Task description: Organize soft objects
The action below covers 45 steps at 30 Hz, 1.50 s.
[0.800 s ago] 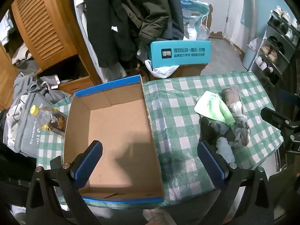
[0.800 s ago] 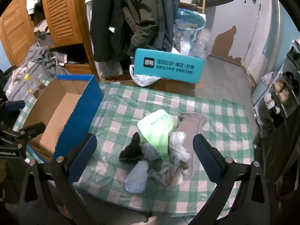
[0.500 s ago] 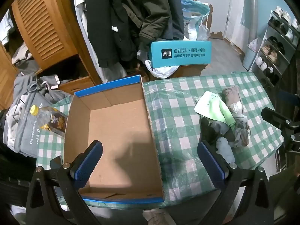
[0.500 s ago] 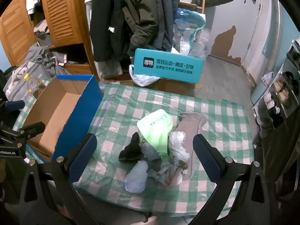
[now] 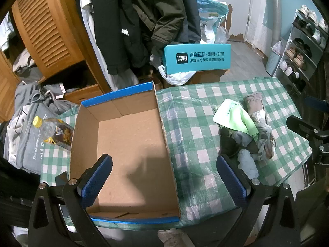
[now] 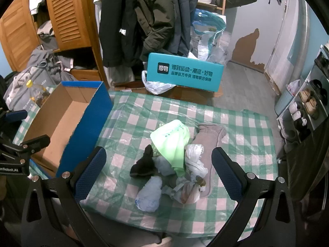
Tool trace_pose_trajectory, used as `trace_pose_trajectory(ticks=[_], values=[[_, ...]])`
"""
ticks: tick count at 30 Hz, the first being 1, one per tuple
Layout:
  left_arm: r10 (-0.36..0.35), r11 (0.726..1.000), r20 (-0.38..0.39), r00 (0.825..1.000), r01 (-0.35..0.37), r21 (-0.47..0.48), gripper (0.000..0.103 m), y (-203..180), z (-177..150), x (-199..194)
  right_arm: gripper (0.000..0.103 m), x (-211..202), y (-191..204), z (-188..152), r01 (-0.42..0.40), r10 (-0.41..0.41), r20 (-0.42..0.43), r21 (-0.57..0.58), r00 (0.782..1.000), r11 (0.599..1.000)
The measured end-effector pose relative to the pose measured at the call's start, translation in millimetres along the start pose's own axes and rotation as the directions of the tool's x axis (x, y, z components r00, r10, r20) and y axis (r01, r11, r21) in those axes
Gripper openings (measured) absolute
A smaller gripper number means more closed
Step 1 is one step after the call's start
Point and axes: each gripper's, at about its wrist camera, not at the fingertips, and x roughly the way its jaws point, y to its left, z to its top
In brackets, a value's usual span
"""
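This is a lived-in home, likely a bedroom or entry corner. Coats [image 6: 144,20] hang in a thick row beside a wooden wardrobe [image 6: 67,14] with louvred doors, and grey clothes [image 6: 39,65] spill in a heap at its foot. A shoe rack [image 5: 302,41] loaded with pairs of shoes stands along the blue wall. A teal shoebox [image 6: 185,72] sits on the floor among plastic bags [image 6: 207,33]. The desk [image 6: 246,127] wears a green checked cloth under clear plastic, and paint is peeling low on the wall [image 6: 248,47].
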Motion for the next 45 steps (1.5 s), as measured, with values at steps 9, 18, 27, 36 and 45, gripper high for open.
trace_pose_trajectory(ticks=[9,18,27,36,45], values=[[-0.002,1.000,0.000,1.000,0.002,-0.003,0.102,0.4,-0.8,-0.1,0.101,0.0,-0.3,0.1,0.002,-0.002,-0.001,-0.001,1.000,1.000],[-0.005,1.000,-0.002,1.000,0.005,-0.005,0.102,-1.7,-0.3,0.1,0.101,-0.1,0.1,0.4,0.003,-0.003,-0.001,-0.002,1.000,1.000],[-0.005,1.000,-0.003,1.000,0.005,-0.006,0.102,-1.2,-0.1,0.3,0.101,0.4,0.1,-0.1,0.004,-0.004,-0.002,-0.003,1.000,1.000],[-0.004,1.000,-0.004,1.000,0.004,-0.003,0.102,-3.4,-2.4,1.3,0.101,0.9,0.7,-0.2,0.005,-0.005,-0.003,-0.004,1.000,1.000],[-0.006,1.000,-0.005,1.000,0.006,-0.005,0.102,-4.2,-2.8,1.9,0.101,2.1,0.1,-0.9,0.006,-0.006,-0.003,-0.004,1.000,1.000]])
